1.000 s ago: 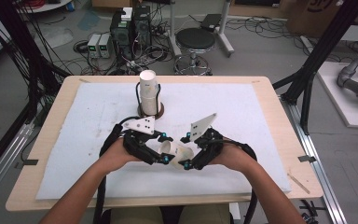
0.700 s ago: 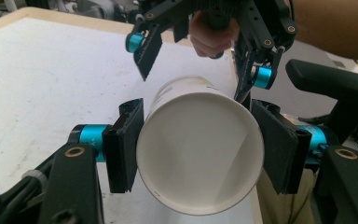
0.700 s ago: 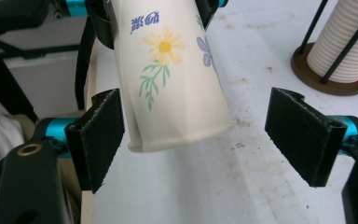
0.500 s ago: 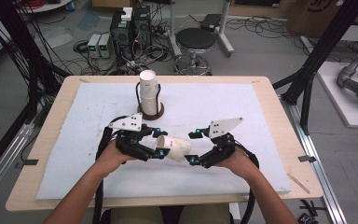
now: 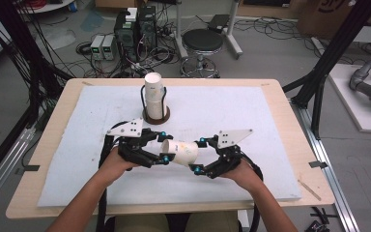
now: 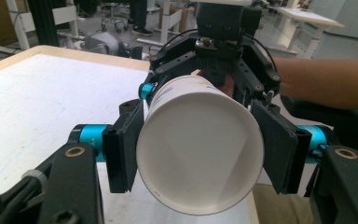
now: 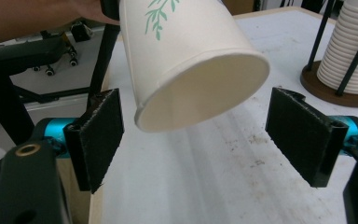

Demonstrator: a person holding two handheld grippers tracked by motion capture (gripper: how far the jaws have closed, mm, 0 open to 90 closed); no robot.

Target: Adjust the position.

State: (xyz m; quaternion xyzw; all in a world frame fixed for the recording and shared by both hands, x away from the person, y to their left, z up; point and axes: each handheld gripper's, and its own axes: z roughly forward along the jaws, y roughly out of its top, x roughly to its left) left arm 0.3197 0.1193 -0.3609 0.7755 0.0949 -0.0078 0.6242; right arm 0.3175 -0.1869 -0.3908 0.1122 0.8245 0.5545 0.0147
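The right tool (image 5: pixel 198 154), spread, has swung to the paper cup (image 5: pixel 179 151) pinched in the left tool (image 5: pixel 162 145), seemingly untouched.

A light wooden table (image 5: pixel 290 104) stands on a grey concrete floor (image 5: pixel 270 53), its top covered by a white foam mat (image 5: pixel 251 116). Behind it a round black stool (image 5: pixel 202 41) stands near a pair of dark computer towers (image 5: pixel 136 26) and small grey boxes (image 5: pixel 101 47), with black cables (image 5: pixel 280 31) strewn over the floor around them. Black metal frame struts (image 5: pixel 335 53) rise at both sides of the table, and the light is even and soft.
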